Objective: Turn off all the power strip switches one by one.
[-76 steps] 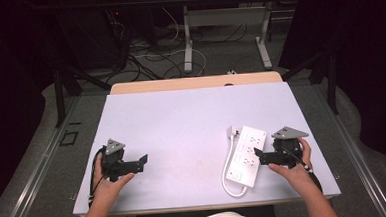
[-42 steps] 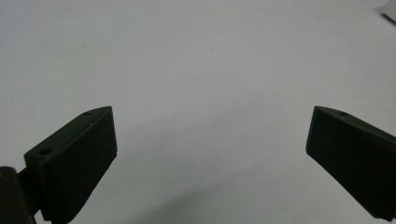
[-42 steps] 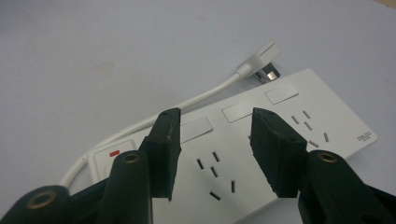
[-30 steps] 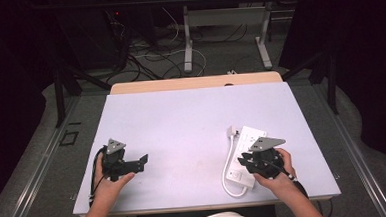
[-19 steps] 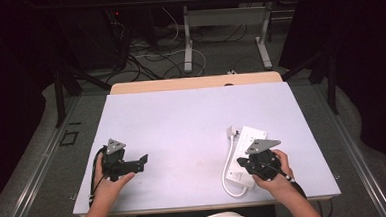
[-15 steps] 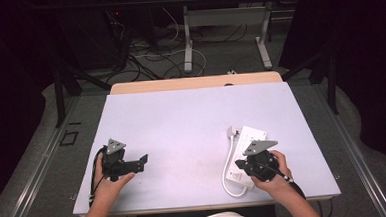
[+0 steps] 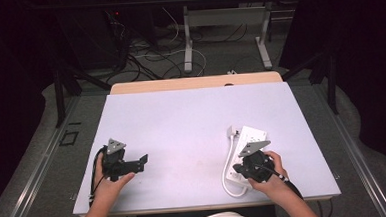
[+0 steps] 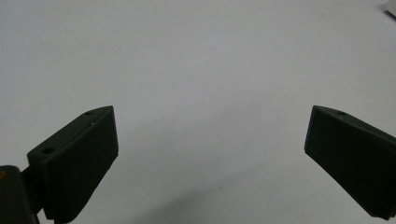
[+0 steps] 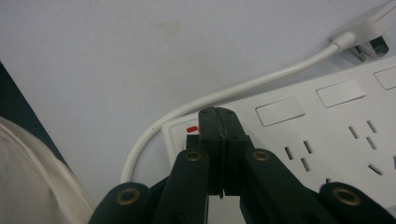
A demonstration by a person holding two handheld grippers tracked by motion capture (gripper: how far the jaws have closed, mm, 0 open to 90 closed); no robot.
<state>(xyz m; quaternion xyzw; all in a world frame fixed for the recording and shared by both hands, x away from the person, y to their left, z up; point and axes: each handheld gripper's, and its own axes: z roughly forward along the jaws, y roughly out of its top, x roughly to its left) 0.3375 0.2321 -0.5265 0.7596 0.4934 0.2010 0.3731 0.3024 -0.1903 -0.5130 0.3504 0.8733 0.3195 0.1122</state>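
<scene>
My right gripper (image 7: 240, 169) sits over the near end of the power strip (image 7: 248, 144), low on the right side of the desk (image 7: 191, 118). In the right gripper view its jaws are pressed flat together with nothing between them, their tips (image 9: 219, 122) down at the strip's (image 9: 327, 135) switch end. A small red mark (image 9: 191, 129) shows just left of the tips, on the strip's face. I cannot tell whether the tips actually touch the strip or hang just above it. The jaws have just finished closing, and no thing is caught in them.

The strip lies flat, running away from me at a slight slant, sockets up. Its white cord (image 9: 224, 95) leaves the near end, loops round the left side of the strip and runs along it to the plug (image 9: 369, 23) lying on the desk by the far end. In the high view the cord (image 7: 228, 179) curls out toward the desk's front edge, just left of my right hand (image 7: 272, 172).

My left gripper (image 7: 136, 164) rests on the desk at the left, well apart from the strip. Its jaws stand wide open over bare desk (image 8: 196, 70), holding nothing.
</scene>
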